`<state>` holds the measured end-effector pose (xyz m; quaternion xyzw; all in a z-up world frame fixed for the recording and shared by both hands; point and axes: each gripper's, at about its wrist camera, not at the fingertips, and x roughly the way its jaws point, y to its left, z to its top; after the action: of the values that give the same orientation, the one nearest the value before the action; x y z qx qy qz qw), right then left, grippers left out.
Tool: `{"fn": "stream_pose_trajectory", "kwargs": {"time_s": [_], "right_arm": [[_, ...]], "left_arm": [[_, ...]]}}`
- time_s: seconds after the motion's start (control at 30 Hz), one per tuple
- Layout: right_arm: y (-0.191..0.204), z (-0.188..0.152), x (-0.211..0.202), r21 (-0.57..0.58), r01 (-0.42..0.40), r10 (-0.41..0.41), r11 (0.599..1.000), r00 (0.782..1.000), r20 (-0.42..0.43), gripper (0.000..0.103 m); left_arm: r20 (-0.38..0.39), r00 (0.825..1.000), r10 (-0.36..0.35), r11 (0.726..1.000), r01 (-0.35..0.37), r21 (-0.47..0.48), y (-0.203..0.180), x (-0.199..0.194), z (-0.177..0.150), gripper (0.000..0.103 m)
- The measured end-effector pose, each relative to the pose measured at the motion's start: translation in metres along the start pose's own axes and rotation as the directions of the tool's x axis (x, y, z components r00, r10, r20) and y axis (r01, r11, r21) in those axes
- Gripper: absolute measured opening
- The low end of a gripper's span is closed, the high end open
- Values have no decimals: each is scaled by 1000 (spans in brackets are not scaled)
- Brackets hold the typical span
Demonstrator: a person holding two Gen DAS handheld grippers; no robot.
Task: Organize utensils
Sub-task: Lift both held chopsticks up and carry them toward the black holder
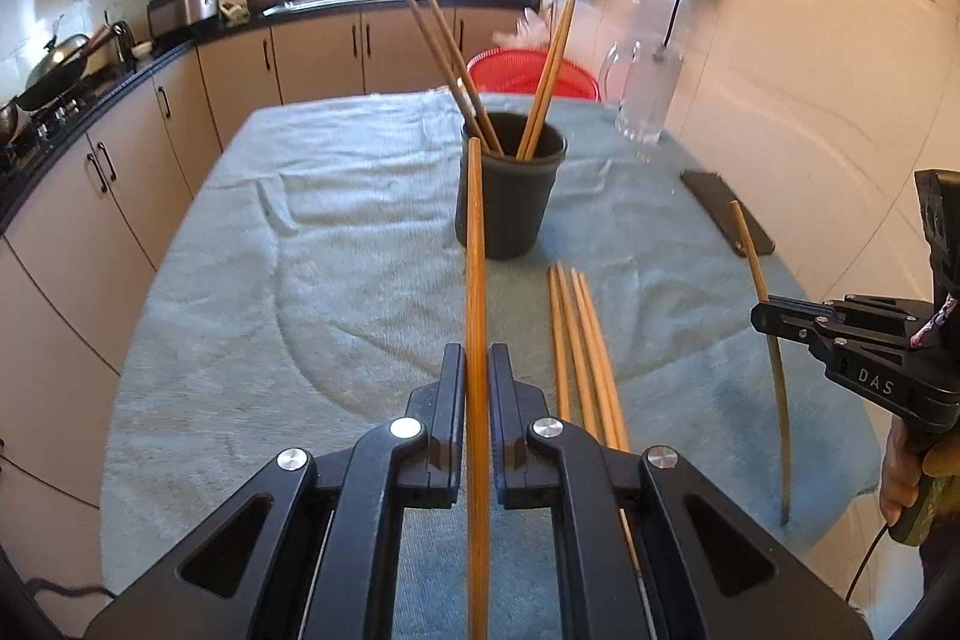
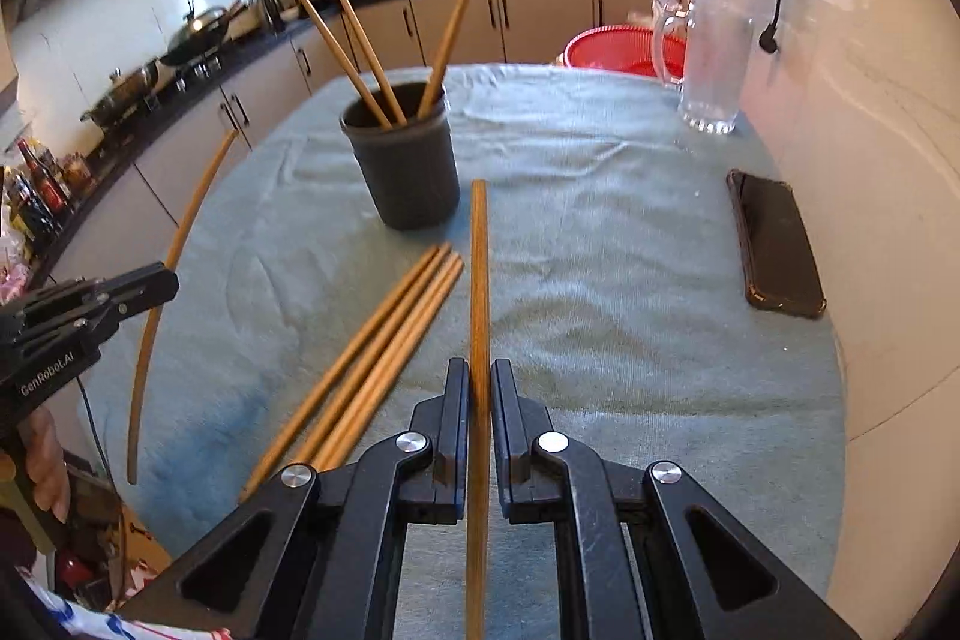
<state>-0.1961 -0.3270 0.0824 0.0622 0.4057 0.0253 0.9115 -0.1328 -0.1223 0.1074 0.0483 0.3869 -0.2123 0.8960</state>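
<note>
A dark cup (image 1: 510, 202) (image 2: 408, 172) stands on the cloth-covered table and holds three wooden chopsticks (image 1: 438, 58) (image 2: 354, 64). My left gripper (image 1: 477, 358) is shut on one chopstick (image 1: 476, 250) that points toward the cup, lifted off the cloth. The right gripper (image 2: 479, 370) is shut on another chopstick (image 2: 479, 268), also raised and aimed just right of the cup. Several loose chopsticks (image 1: 579, 352) (image 2: 372, 358) lie side by side on the cloth between the two grippers. Each gripper shows in the other's view, the right gripper (image 1: 759, 316) and the left gripper (image 2: 168, 280).
A dark phone (image 2: 777, 244) lies near the table's right edge by the wall. A clear glass pitcher (image 2: 714, 70) and a red basket (image 2: 624, 49) sit at the far end. The blue-grey cloth (image 2: 630, 280) covers the table. Kitchen counters run along the left.
</note>
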Motion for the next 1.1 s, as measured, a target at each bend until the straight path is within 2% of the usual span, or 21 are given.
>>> {"fn": "stream_pose_trajectory", "kwargs": {"time_s": [0.23,0.43,0.8,1.1], "right_arm": [[7,-7,-7,0,-3,3,1000,999,45,7],[12,-10,-16,-4,8,-7,1000,997,73,7],[18,4,-37,-1,23,-23,1000,986,165,7],[15,20,-34,11,10,-12,1000,976,218,7]], "left_arm": [[90,995,47,998,-51,39,-12,-23,-6,7],[136,989,64,996,-73,60,-18,-36,-7,7],[189,981,35,999,-36,4,-8,-47,8,7],[255,967,15,997,6,-80,12,-49,26,7]]}}
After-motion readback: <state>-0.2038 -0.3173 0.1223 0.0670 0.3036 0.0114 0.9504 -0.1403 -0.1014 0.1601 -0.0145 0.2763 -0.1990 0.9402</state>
